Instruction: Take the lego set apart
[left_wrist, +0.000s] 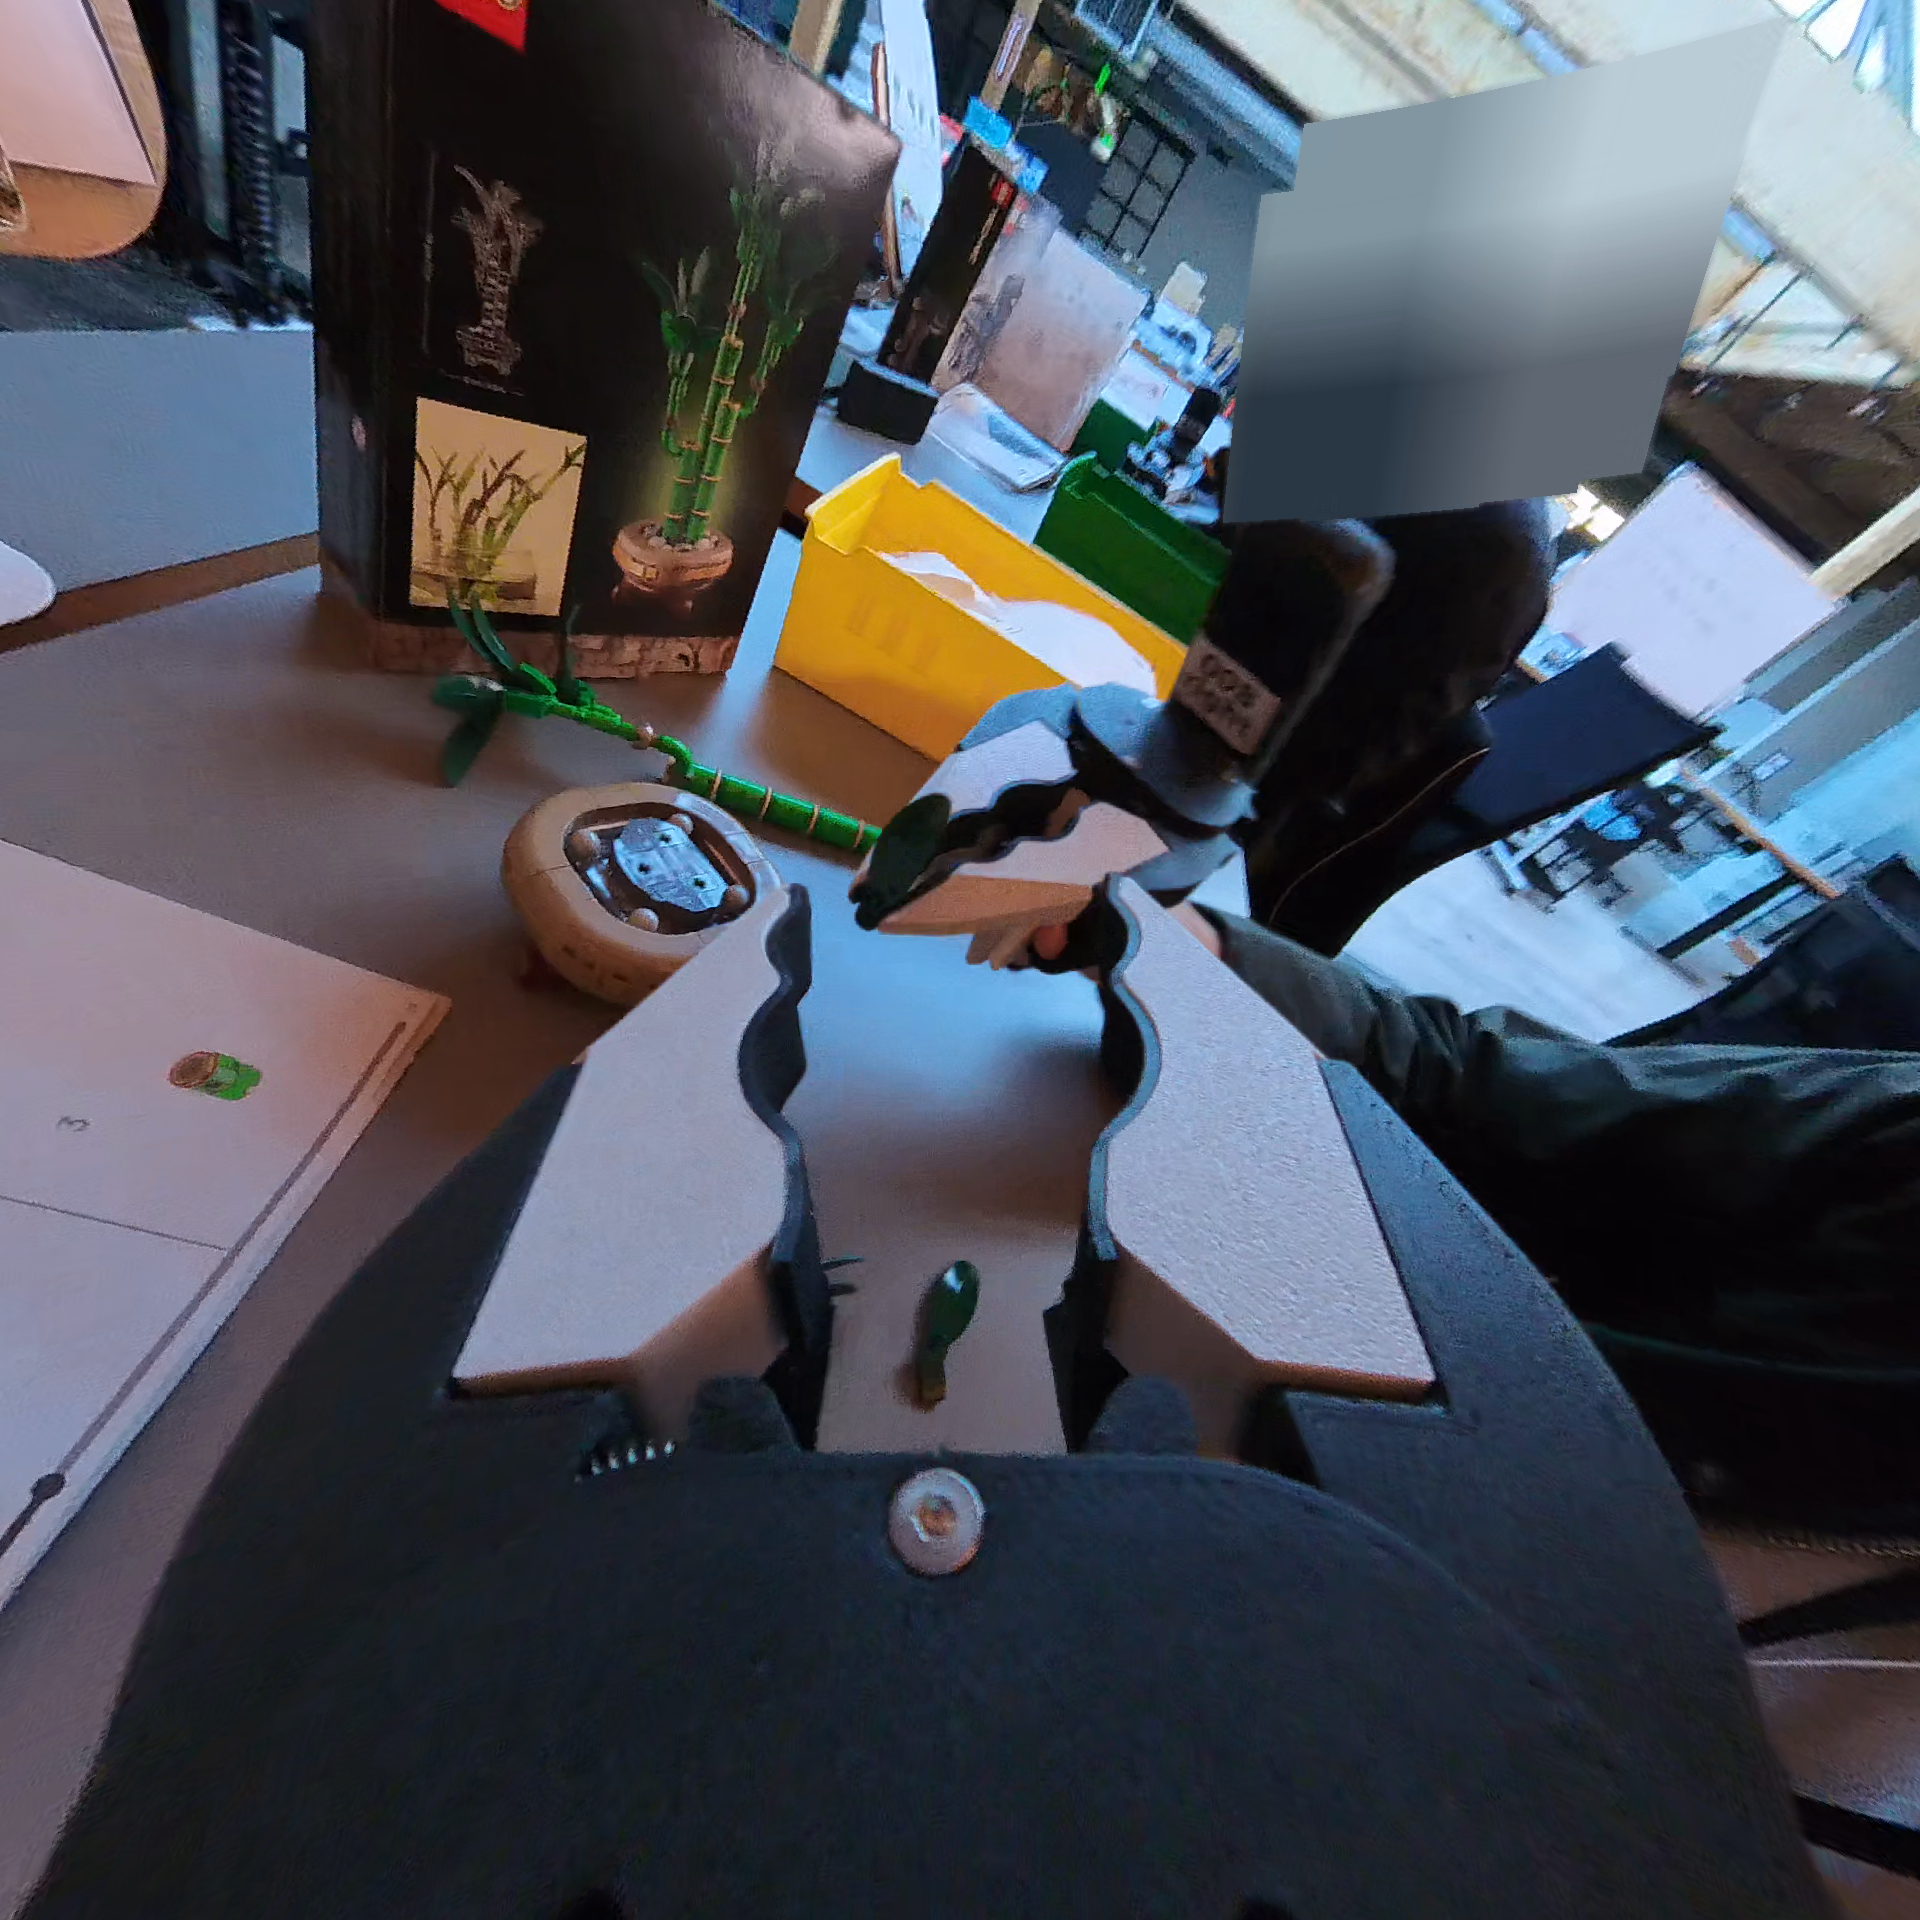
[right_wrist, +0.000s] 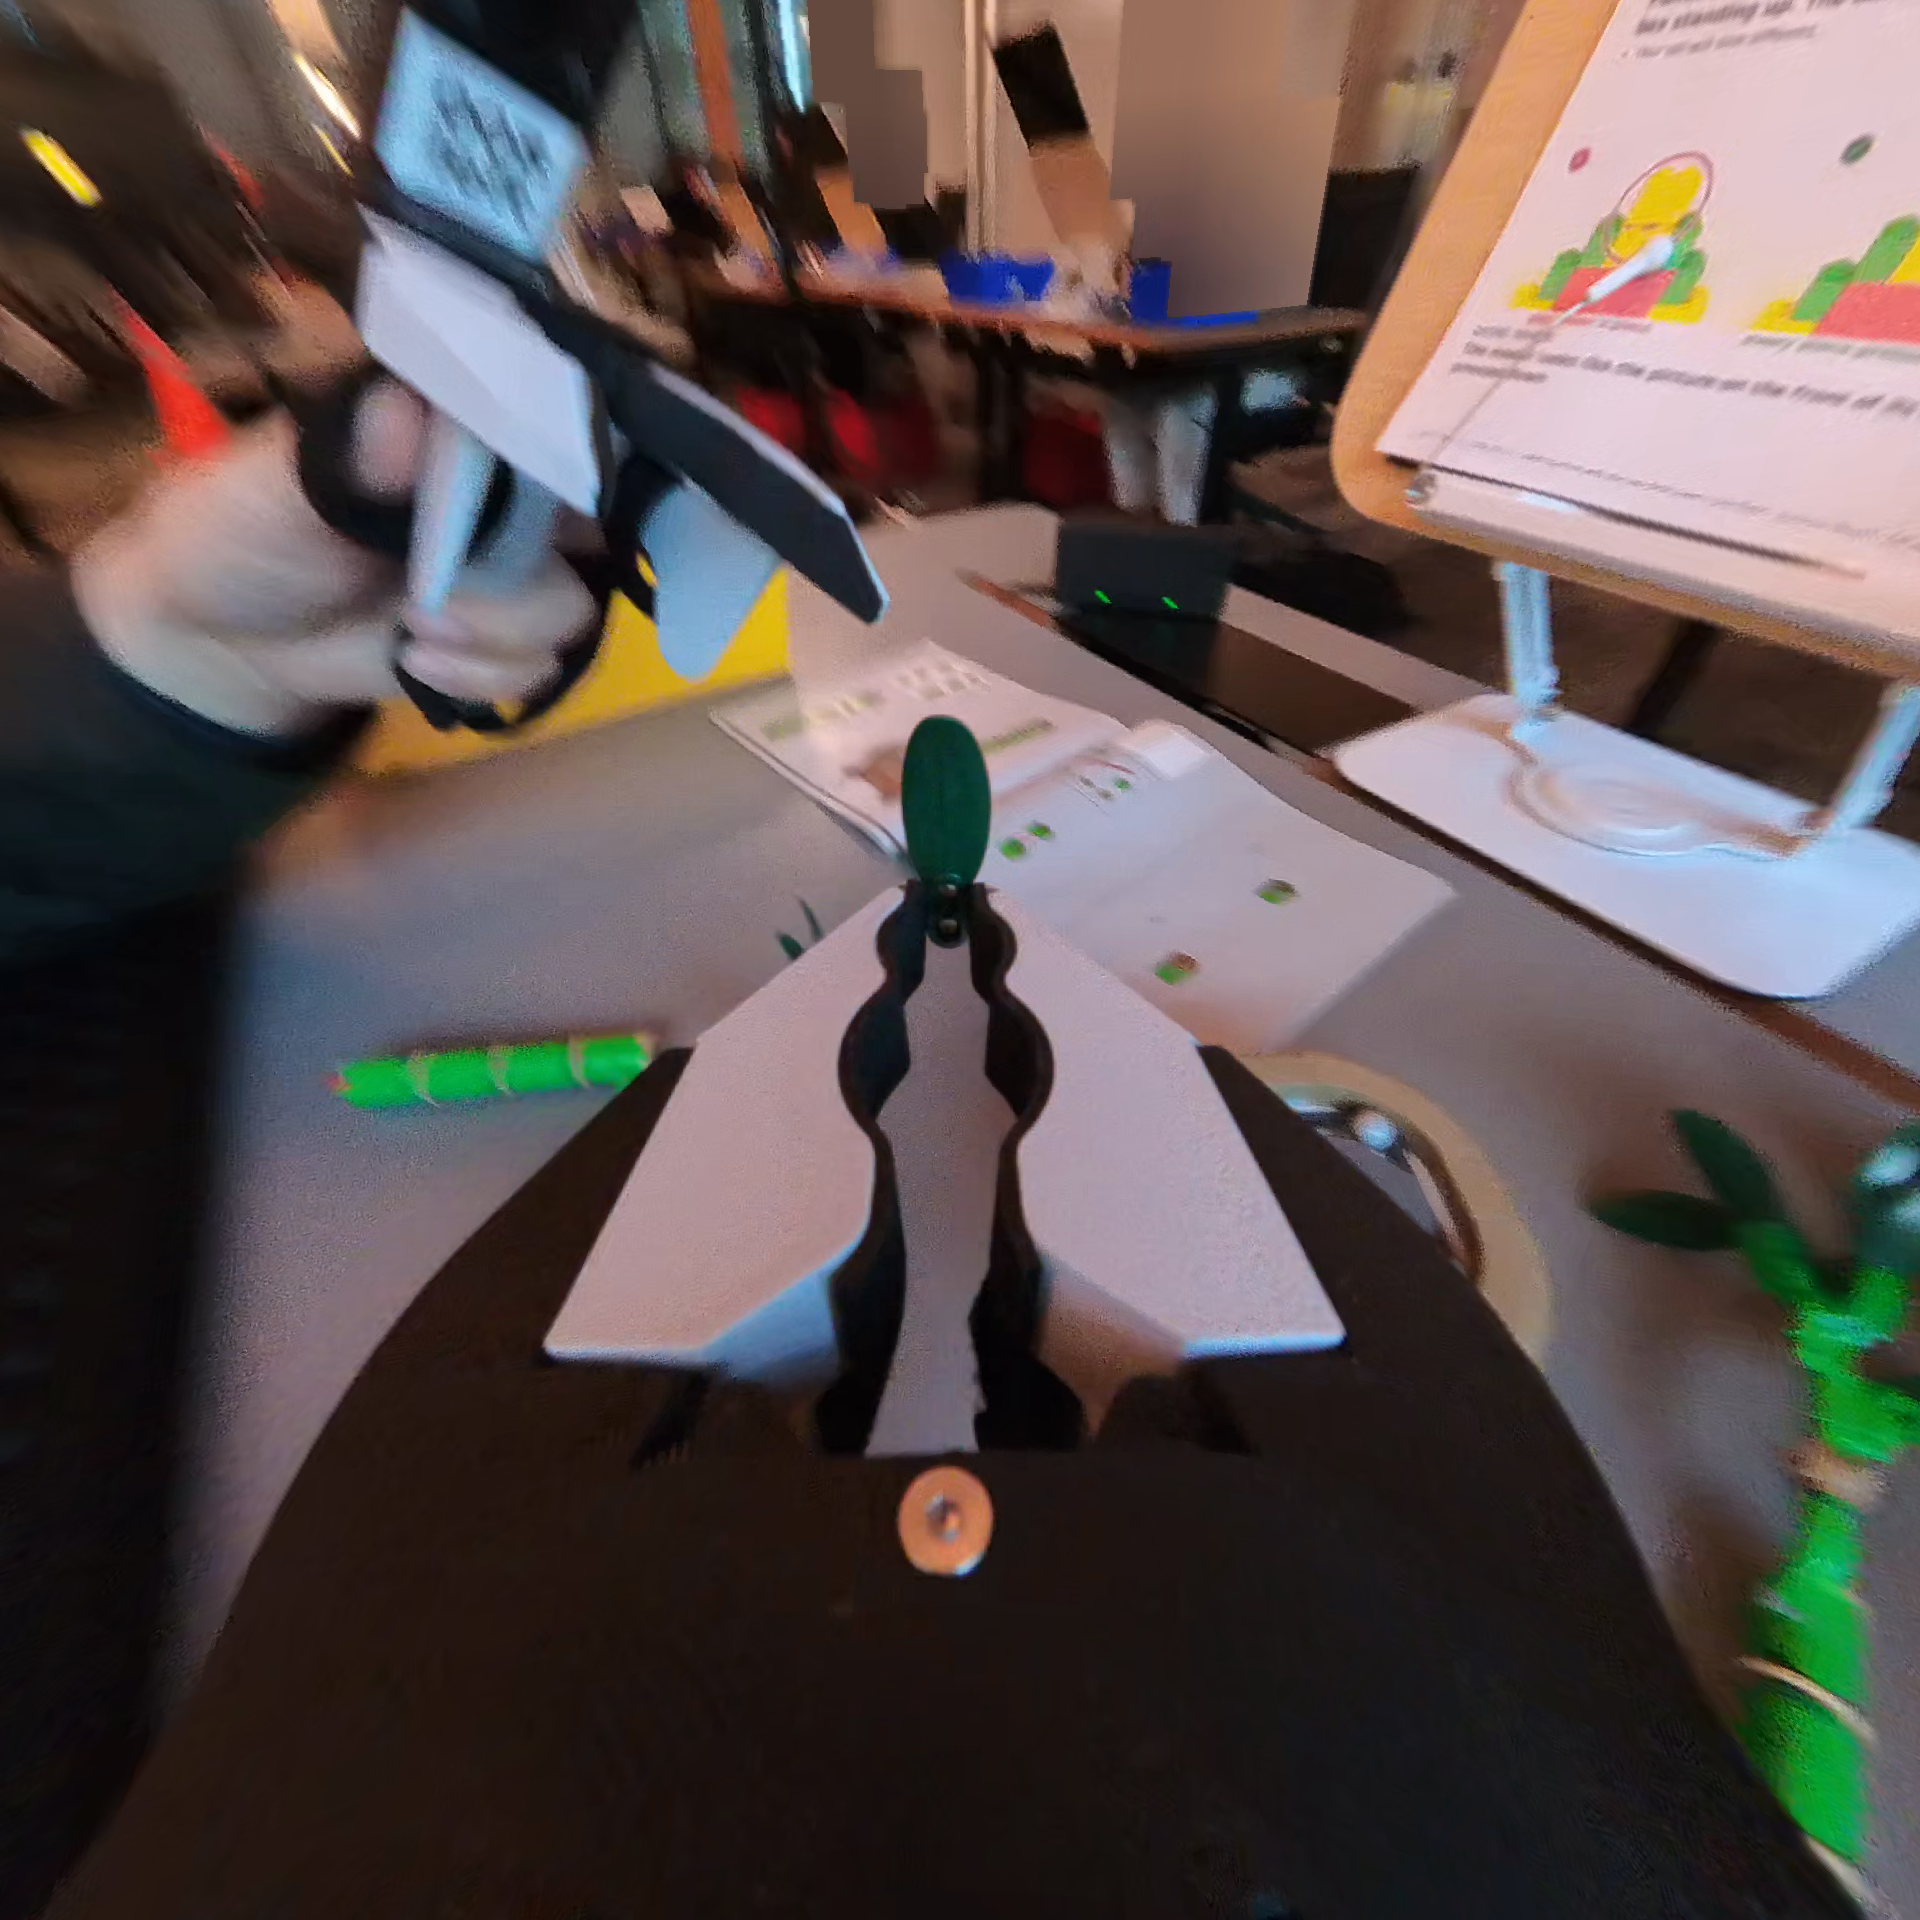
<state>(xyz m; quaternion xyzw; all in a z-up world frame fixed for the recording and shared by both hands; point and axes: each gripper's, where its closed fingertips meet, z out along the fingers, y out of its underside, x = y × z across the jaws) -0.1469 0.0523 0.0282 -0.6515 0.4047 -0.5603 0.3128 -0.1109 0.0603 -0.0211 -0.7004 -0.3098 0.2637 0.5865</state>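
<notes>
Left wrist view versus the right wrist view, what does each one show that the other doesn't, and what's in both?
Only the left wrist view shows the black set box, the green bin, a loose dark green leaf on the table between the open left gripper fingers, and the full tan pot base.

Only the right wrist view shows the instruction sheet on a stand and a short green bamboo segment.

Both show the right gripper shut on a dark green leaf piece, the leafy bamboo stalk, the yellow bin and the open booklet.
</notes>
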